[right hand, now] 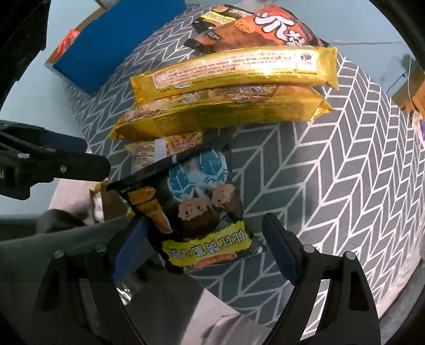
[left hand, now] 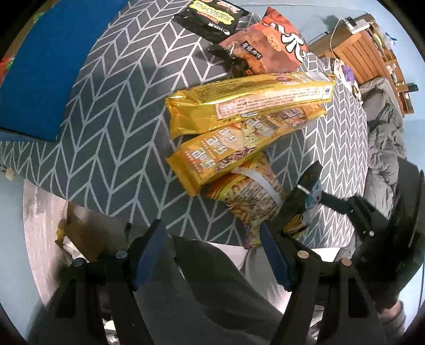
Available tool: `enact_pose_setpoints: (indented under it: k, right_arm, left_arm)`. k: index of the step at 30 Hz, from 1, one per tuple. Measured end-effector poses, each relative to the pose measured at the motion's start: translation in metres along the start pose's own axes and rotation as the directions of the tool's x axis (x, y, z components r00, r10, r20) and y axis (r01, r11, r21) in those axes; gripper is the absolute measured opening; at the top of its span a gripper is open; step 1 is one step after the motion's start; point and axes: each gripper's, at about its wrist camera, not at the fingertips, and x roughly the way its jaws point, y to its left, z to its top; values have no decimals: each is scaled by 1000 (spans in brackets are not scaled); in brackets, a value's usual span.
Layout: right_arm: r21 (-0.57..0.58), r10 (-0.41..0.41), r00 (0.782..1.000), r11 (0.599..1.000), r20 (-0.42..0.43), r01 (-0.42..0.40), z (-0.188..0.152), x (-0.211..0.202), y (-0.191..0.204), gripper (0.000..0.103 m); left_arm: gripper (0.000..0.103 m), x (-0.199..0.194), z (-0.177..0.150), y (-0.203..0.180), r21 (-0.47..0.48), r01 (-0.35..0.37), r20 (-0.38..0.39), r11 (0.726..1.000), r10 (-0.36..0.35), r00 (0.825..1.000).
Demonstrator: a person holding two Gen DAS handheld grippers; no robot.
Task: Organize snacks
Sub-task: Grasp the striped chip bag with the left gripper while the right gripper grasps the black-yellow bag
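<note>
Snacks lie in a row on a grey chevron cloth (left hand: 111, 127). Two long gold biscuit packs (left hand: 247, 95) (right hand: 233, 71) are stacked, the lower one (left hand: 225, 154) (right hand: 220, 114) beneath. A yellow fries bag (left hand: 249, 196) (right hand: 162, 148) lies at the near edge. A black snack bag (right hand: 194, 209) (left hand: 300, 199) sits between my right gripper's (right hand: 204, 246) open jaws, not squeezed. My left gripper (left hand: 209, 254) is open and empty at the near table edge. An orange bag (left hand: 268, 45) (right hand: 268, 26) and another black bag (left hand: 212, 16) (right hand: 215, 16) lie at the far end.
A blue box (left hand: 50, 66) (right hand: 114, 45) sits at the cloth's left. A wooden shelf (left hand: 372, 53) and a grey blanket (left hand: 385, 138) are to the right. A cardboard box (left hand: 77, 233) stands on the floor below the table edge.
</note>
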Motion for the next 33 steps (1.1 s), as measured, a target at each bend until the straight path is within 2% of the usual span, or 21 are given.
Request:
enact_pose_setpoints:
  k: [2,6,7,9,12,16,20,24,25,27,28,33]
  right_arm:
    - [18,34,999,999,8,-35,-2,-2,-2,68]
    - [48,67,997,997,25,-68,-7,-8,-8,62]
    - [63,69,997,996,30,-71,-9,-10,-11,62]
    - [90,69,997,993,42,-72,-11,-14,-16,54]
    - [146,63,996,987,68,-72,-16,-20,-27,51]
    - [213,-19,997,977,70,4,-18,-24,-43,51]
    - [324,-83,995,944,53,61,-22,-27,-73,50]
    - [407,-89,995,911,49,62,-29,-35,-101,50]
    - [424,-64,996,905,57,34,-31,-37,-107,52]
    - [434,-38,996,901,77,1,-35,-45,-116,77]
    - [429,-37,996,903,83,-2,-37,-49,-118,82]
    - [385,-48,996,923,74,16,-45,-68,-125,84]
  left_arm:
    - [75,0,2,-3,-5,8,-2,1000,-8,1000]
    - [78,1,6,-11,-10,17,-2,1000,-17,1000]
    - [78,2,6,-12,-11,17,-2,1000,-17,1000]
    - [78,5,8,-17,-10,18,-10,1000,-18,1000]
    - [78,8,10,-23,-9,10,-12,1000,-10,1000]
    - [78,14,13,-28,-26,18,-27,1000,-19,999]
    - [78,17,15,-35,-23,23,-37,999,-23,999]
    - [78,21,17,-39,-34,40,-56,999,-42,998]
    - [78,22,17,-41,-41,43,-62,998,-45,997]
    - [80,26,19,-43,-60,54,-72,997,-58,996]
    - [83,28,19,-44,-66,55,-75,996,-60,995]
    - [85,37,26,-49,-126,69,-88,990,-80,993]
